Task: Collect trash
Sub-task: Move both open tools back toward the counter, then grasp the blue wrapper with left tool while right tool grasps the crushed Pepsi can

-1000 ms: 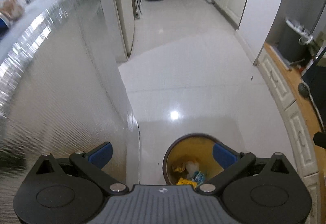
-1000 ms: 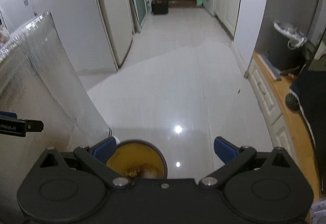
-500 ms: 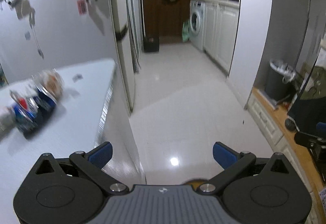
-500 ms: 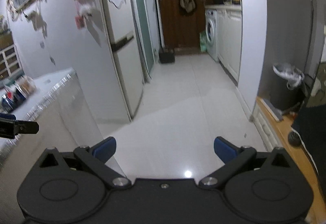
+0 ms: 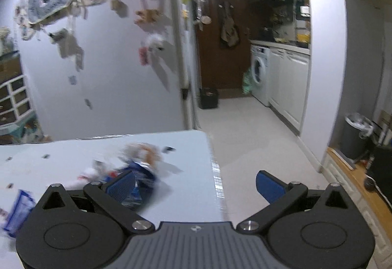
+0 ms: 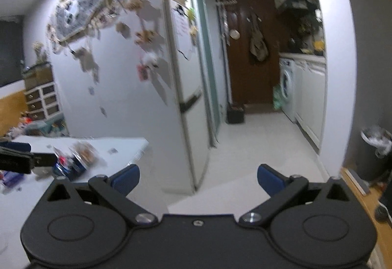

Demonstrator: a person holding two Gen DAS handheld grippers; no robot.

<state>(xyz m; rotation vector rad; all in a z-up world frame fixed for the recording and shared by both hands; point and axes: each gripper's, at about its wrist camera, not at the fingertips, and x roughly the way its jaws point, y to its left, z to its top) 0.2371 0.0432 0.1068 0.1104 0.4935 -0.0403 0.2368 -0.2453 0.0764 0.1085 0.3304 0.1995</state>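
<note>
The left tool is held up and looks straight ahead. Its two blue fingertips are spread far apart, and nothing is between them. Its black arms spread out like a wide V from the grey body close to the camera. The right tool is held the same way, level and facing forward. Its blue fingertips are also wide apart with nothing between them. In the right wrist view, the left tool shows as a dark, blurry shape far off to the left side of the right tool, at about the height of its fingertips.
</note>
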